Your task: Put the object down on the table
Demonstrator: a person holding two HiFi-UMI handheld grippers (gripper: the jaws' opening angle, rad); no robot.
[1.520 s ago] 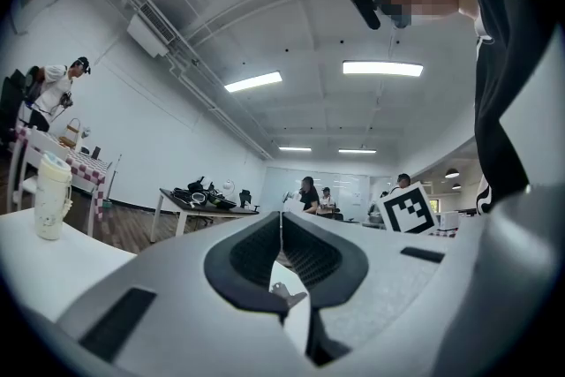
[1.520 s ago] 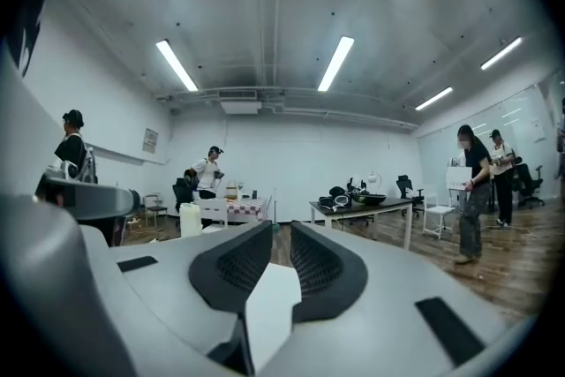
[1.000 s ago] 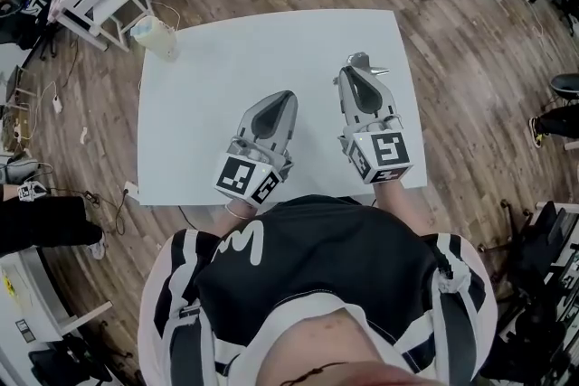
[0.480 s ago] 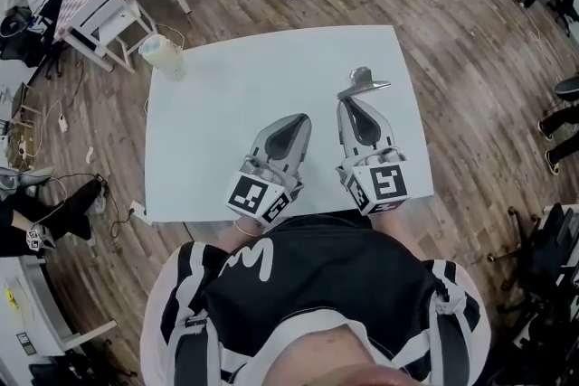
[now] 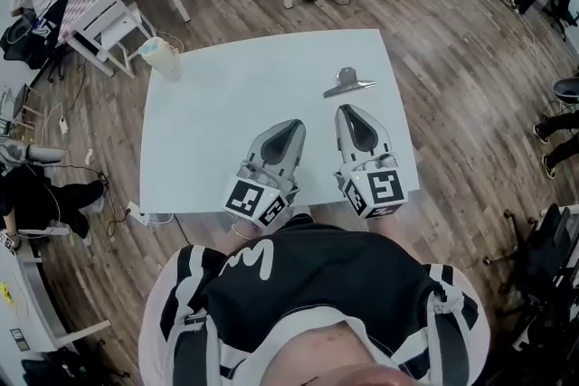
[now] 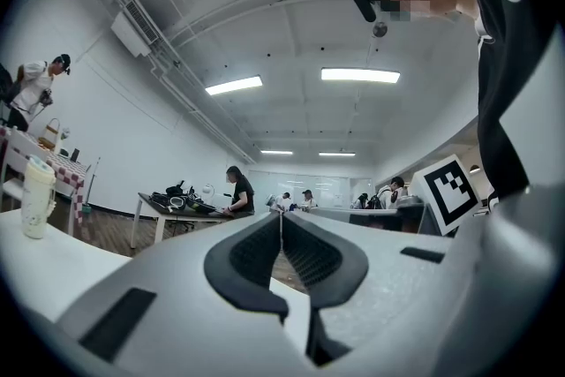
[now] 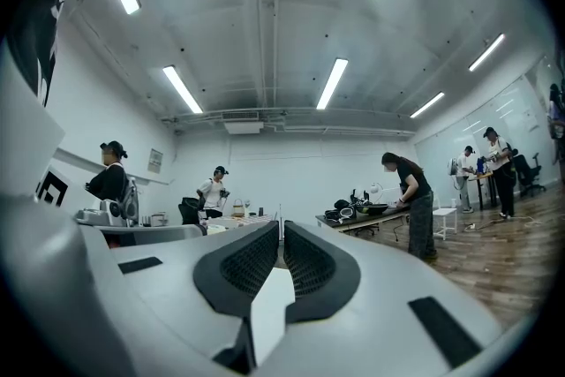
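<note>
A metal clip (image 5: 347, 82) lies flat on the white table (image 5: 235, 77), towards its far right part. My right gripper (image 5: 351, 111) rests just short of the clip, apart from it, shut and empty. My left gripper (image 5: 295, 126) lies beside it to the left, also shut with nothing between its pads. In the left gripper view the dark pads (image 6: 256, 256) meet along a thin line. In the right gripper view the pads (image 7: 307, 262) likewise meet, and the clip is out of sight there.
A pale lidded cup (image 5: 160, 59) stands at the table's far left corner, also seen as a cup (image 6: 35, 199) at the left gripper view's left. Wooden floor surrounds the table. Other tables, chairs and several people stand around the room.
The right gripper let go of the clip, which now lies on the table, and drew back towards me. The left gripper stayed near the front edge.
</note>
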